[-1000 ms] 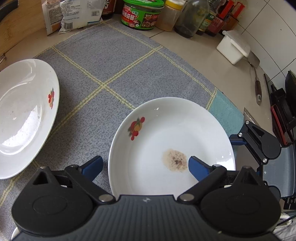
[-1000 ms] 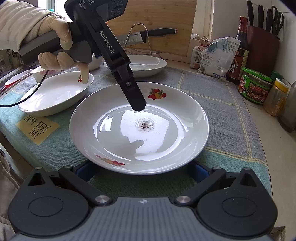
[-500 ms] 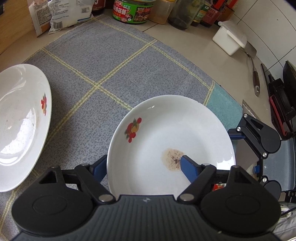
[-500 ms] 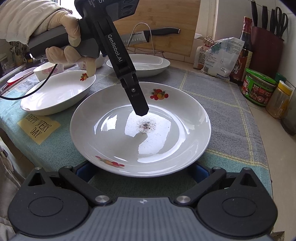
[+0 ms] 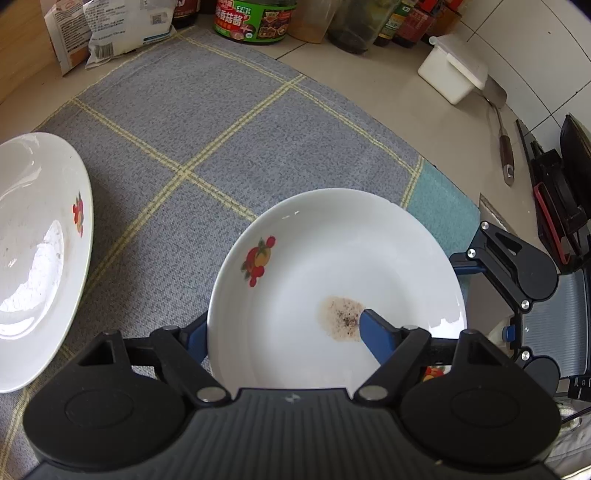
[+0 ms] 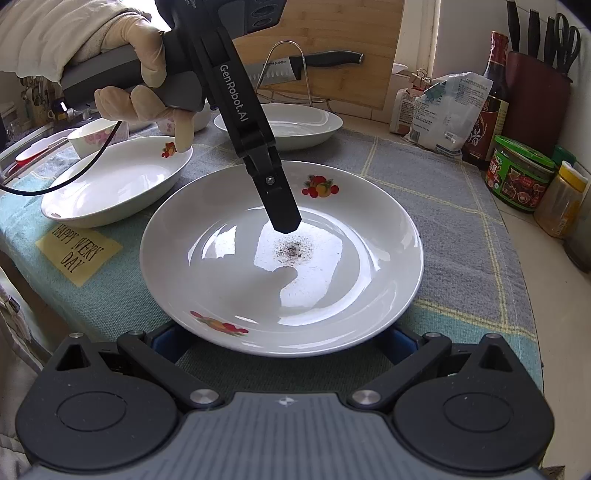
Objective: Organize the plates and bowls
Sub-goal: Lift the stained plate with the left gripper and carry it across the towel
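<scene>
A white plate with fruit prints and a brown smear (image 5: 314, 266) (image 6: 332, 288) lies on the grey checked mat. My left gripper (image 5: 284, 332) straddles its rim, one finger (image 5: 376, 332) inside over the smear, the other (image 5: 195, 336) outside and partly hidden; the jaws are narrowed, contact unclear. In the right wrist view its finger (image 6: 277, 199) hangs over the plate's middle. My right gripper (image 6: 284, 341) is open, fingertips hidden under the plate's near rim. A second plate (image 5: 33, 251) (image 6: 288, 123) lies beyond. A deeper dish (image 6: 118, 181) sits at the left.
Jars and bottles (image 5: 255, 18) (image 6: 517, 173), a bag (image 6: 443, 107), a white box (image 5: 450, 70) and a spatula (image 5: 502, 133) line the counter's back. A small bowl (image 6: 92, 136) and a knife on a rack (image 6: 295, 70) stand behind. A yellow note (image 6: 77, 251) lies on the teal cloth.
My left gripper has narrowed its jaws around the plate's rim and moved further over the plate. The right gripper has stayed put.
</scene>
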The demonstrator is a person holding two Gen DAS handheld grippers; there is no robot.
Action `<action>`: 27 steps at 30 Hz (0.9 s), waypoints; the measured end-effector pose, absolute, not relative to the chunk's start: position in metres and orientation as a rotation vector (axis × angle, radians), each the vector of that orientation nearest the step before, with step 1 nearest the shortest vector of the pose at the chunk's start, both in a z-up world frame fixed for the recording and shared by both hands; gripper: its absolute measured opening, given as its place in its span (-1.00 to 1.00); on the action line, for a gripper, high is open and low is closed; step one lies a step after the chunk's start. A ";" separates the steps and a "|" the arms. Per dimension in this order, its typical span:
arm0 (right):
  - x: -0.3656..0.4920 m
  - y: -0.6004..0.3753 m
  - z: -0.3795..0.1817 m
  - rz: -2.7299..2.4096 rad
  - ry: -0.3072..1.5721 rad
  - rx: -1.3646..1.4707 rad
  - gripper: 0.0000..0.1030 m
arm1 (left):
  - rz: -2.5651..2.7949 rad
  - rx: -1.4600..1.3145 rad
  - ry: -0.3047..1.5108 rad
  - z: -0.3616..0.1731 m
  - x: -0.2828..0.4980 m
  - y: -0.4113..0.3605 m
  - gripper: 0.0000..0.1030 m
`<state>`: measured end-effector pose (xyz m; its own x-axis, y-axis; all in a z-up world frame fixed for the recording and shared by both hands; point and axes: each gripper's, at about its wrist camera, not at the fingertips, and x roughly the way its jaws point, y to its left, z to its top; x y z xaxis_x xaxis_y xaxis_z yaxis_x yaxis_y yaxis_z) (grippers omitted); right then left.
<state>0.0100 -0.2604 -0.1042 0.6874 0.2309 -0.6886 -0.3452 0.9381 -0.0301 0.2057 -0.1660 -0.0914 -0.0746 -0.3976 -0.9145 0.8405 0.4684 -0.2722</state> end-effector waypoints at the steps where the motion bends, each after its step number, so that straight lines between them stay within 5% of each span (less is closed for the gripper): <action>1: 0.010 -0.260 -0.104 0.323 0.748 -0.163 1.00 | -1.081 0.449 1.266 -0.092 0.206 -0.166 0.56; 27: 0.014 -0.262 -0.090 0.299 0.780 -0.188 1.00 | -1.078 0.439 1.246 -0.080 0.206 -0.169 0.55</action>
